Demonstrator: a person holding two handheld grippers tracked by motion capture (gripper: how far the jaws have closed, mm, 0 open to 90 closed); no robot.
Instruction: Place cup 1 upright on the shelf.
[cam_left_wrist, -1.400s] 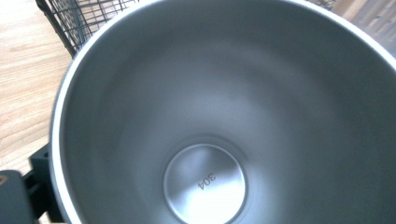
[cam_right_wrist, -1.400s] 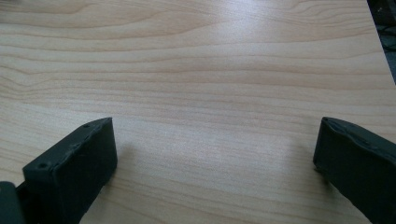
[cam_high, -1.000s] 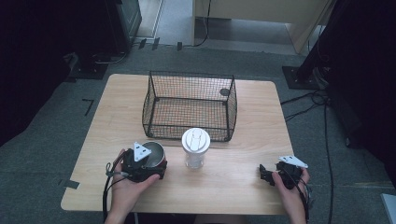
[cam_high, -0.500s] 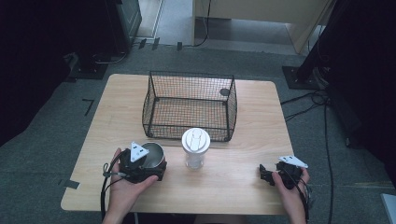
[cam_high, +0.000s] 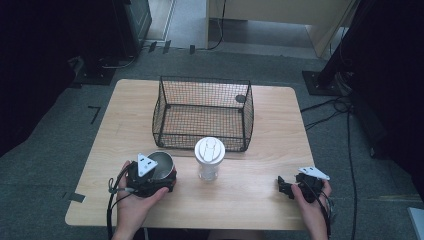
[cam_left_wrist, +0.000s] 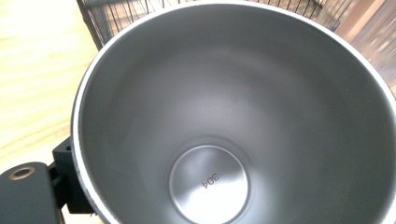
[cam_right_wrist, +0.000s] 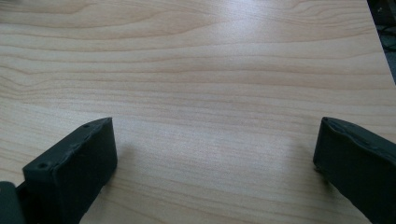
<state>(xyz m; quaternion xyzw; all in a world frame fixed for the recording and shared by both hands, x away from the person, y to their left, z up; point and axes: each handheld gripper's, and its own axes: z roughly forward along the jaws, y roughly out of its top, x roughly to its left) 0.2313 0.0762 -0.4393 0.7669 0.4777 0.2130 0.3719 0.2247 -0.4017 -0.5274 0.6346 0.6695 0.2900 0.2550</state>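
So on the light wooden table (cam_high: 125, 115) there's a black wire mesh basket (cam_high: 202, 112) sitting toward the far middle, and right in front of it, just beside its near wall, a clear plastic cup with a white lid (cam_high: 209, 158) standing upright. The left gripper (cam_high: 150, 176) is down at the near left of the table with a round stainless steel cup (cam_high: 161, 163) in it, and its jaws look clamped on that cup. From the left gripper view you're staring straight into the cup's shiny inside, with "304" stamped on the bottom, one black jaw pressed against the outside of the rim at lower left, and the basket mesh peeking over the top edge. The right gripper (cam_high: 286, 186) is low over the near right of the table, well apart from everything, its jaws spread wide with bare wood between them.
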